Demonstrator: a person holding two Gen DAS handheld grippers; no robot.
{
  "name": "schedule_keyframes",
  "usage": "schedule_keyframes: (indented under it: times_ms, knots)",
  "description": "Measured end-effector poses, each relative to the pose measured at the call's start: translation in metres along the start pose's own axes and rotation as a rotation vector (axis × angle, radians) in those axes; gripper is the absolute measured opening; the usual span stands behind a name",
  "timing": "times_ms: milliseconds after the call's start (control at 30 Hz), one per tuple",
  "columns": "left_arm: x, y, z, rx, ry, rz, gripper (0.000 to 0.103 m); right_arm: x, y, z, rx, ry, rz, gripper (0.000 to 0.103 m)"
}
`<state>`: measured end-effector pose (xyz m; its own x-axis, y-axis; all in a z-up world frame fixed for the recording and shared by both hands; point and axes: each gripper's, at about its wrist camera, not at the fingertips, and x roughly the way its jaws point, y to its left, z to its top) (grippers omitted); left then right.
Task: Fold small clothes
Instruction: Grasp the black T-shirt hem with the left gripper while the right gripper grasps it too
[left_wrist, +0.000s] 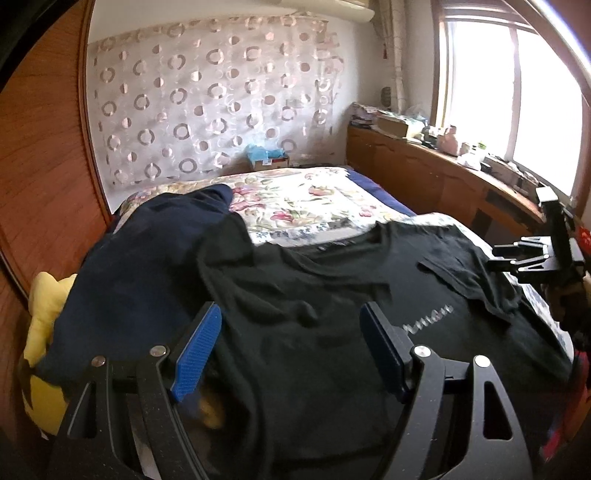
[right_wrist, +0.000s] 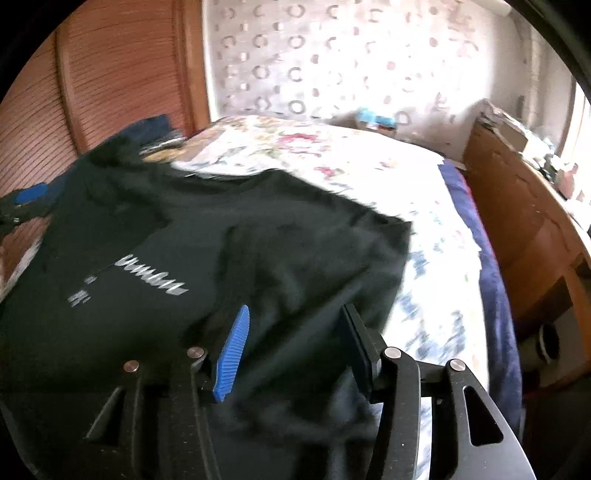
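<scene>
We see both grippers, left gripper (left_wrist: 291, 350) and right gripper (right_wrist: 295, 347), released, above black T-shirt (left_wrist: 332, 295) just ahead.

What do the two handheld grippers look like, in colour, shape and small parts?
Both look the same. The left gripper has two black metal linkage arms with triangular cut-outs and round silver pivot pins. Its fingers carry ribbed blue pads on black backing plates. The right gripper shows the same black linkage, silver pins and one blue ribbed pad. No cables show.
</scene>
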<state>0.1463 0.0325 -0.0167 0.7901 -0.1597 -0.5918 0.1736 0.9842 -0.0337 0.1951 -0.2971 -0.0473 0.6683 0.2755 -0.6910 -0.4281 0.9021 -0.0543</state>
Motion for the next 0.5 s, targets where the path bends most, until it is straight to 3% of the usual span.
schedule_keyframes:
  times_ms: [200, 500]
  knots:
    - [0.024, 0.03, 0.026, -0.021, 0.022, 0.03, 0.078, 0.041, -0.038, 0.02, 0.053, 0.035, -0.032, 0.052]
    - [0.063, 0.044, 0.046, -0.004, 0.09, 0.064, 0.059, 0.086, -0.059, 0.046, 0.07, 0.057, -0.01, 0.052]
